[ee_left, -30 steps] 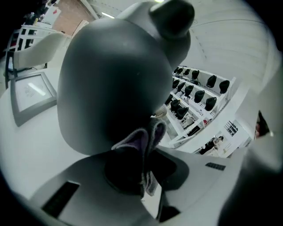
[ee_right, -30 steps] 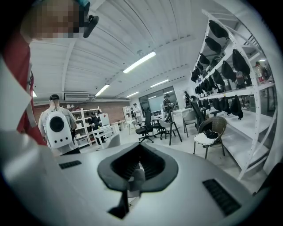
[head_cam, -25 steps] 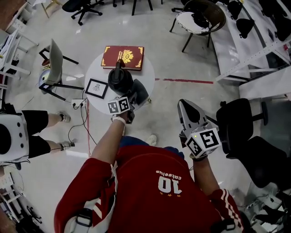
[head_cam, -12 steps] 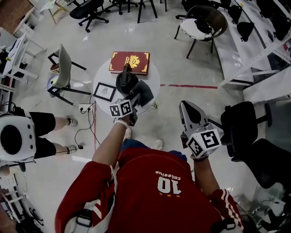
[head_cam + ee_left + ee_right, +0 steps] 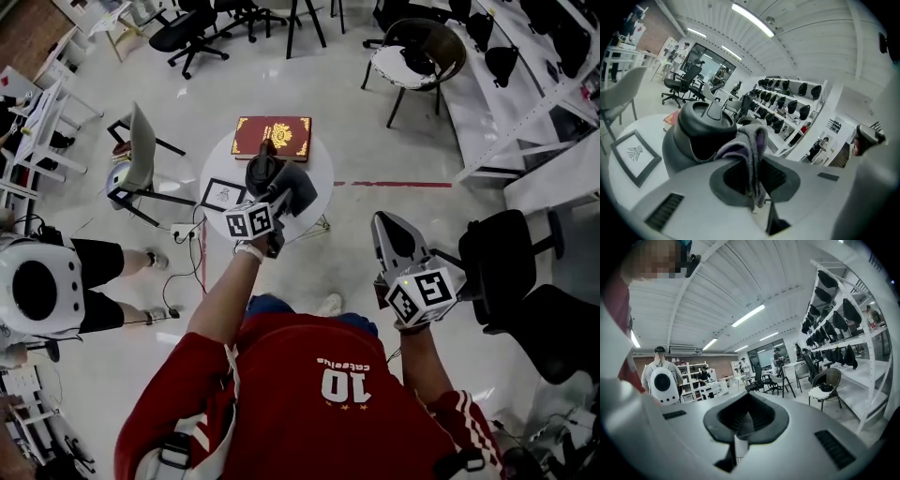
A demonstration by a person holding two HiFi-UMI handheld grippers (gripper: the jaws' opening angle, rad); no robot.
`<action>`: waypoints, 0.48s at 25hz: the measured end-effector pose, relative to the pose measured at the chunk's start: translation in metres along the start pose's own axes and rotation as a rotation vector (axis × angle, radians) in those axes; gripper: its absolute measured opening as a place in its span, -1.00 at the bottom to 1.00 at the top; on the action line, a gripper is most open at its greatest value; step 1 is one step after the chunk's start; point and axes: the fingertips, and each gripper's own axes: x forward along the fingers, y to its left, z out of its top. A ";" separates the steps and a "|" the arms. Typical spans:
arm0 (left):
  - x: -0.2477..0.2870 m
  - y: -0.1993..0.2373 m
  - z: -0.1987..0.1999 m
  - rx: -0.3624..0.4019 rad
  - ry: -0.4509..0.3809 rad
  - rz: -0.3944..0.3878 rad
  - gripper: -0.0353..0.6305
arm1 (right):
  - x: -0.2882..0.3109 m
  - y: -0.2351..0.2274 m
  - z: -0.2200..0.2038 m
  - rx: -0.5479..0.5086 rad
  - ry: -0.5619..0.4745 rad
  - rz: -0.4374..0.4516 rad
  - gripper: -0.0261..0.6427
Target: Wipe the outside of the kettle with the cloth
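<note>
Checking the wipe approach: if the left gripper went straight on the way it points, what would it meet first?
The kettle: its dark body sits right past the cloth shut in the left gripper; the gap, if any, is unclear.

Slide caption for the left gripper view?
Left hand-held gripper pinches a grey cloth close to the dark kettle.

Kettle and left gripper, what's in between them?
The greyish-purple cloth, pinched in the left gripper's shut jaws, sits between them, right beside the black kettle. The left gripper view shows it best.
</note>
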 end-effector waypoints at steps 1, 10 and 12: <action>-0.002 -0.001 0.001 0.002 0.003 -0.004 -0.76 | -0.001 0.002 0.001 0.002 -0.002 -0.007 -0.87; -0.028 -0.022 0.031 0.111 0.006 -0.071 -0.76 | 0.018 0.028 0.018 -0.016 -0.013 -0.029 -0.87; -0.037 -0.030 0.041 0.170 0.005 -0.090 -0.76 | 0.026 0.034 0.021 -0.018 -0.016 -0.029 -0.87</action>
